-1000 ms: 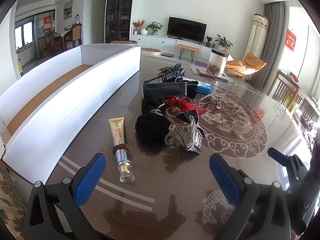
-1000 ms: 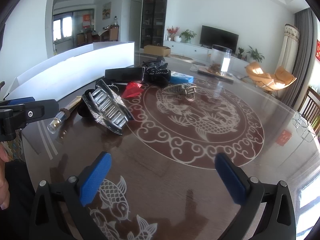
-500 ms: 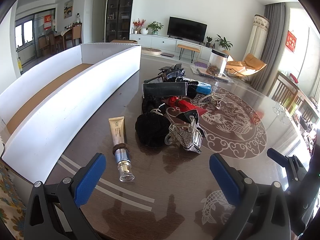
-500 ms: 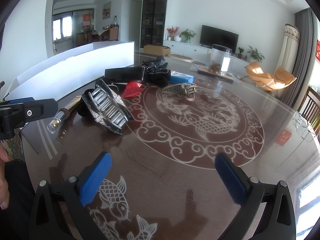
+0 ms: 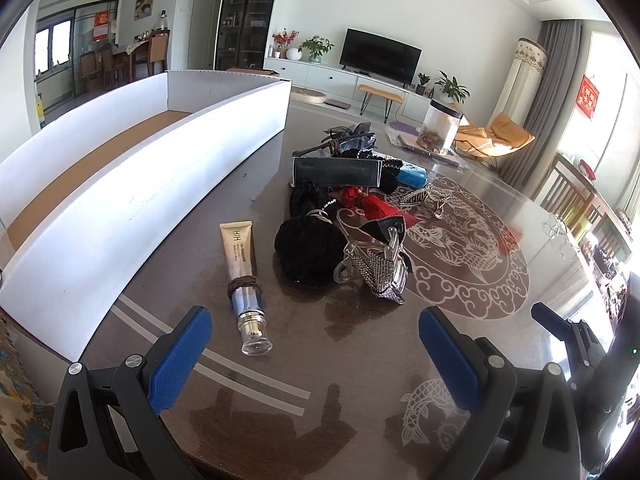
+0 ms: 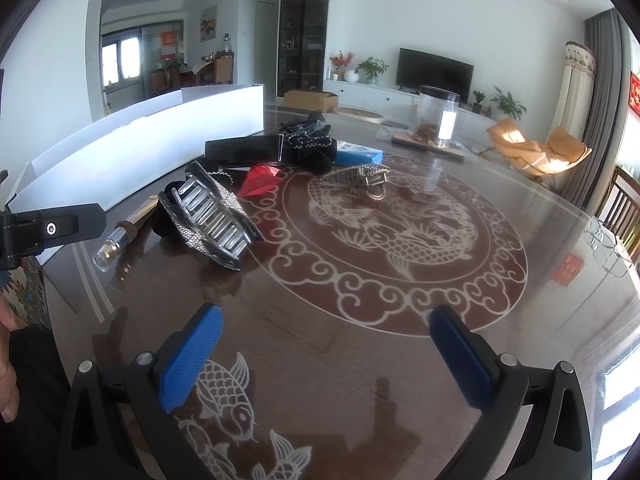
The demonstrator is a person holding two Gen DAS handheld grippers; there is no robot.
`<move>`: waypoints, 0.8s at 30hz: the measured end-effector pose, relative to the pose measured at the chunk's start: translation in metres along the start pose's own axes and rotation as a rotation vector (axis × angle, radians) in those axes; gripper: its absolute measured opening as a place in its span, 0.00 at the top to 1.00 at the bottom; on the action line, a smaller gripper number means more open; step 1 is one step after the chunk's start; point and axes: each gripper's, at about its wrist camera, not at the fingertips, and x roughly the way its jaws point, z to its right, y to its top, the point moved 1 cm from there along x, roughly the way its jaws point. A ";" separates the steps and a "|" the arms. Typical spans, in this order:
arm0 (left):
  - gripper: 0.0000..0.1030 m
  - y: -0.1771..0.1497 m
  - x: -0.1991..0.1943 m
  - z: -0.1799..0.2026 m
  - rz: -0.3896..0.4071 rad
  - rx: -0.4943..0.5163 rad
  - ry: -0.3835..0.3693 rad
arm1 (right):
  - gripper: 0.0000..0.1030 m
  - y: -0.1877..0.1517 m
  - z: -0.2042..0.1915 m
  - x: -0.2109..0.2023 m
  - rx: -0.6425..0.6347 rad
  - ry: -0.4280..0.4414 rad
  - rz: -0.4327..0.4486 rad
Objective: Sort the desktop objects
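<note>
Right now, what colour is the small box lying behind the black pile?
Blue, with some white print; the small box shows best in the right wrist view.

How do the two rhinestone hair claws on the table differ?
The near hair claw is larger in view, silver with clear teeth showing, and lies against the black scrunchie in the pile. The far hair claw looks darker, gold-toned, and lies alone on the dragon pattern. Both are studded, lying on the table, ungrasped.
</note>
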 end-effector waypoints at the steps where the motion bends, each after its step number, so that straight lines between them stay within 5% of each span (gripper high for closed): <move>1: 0.00 0.000 0.001 0.001 -0.007 0.005 0.008 | 0.00 0.000 0.001 0.001 0.005 0.000 -0.004; 19: 0.00 -0.001 0.015 0.006 -0.075 0.037 0.086 | 0.00 0.000 0.009 0.000 0.048 0.049 0.001; 24: 0.00 0.000 0.036 -0.011 -0.193 -0.044 0.094 | 0.00 0.000 0.008 0.000 0.049 0.049 0.000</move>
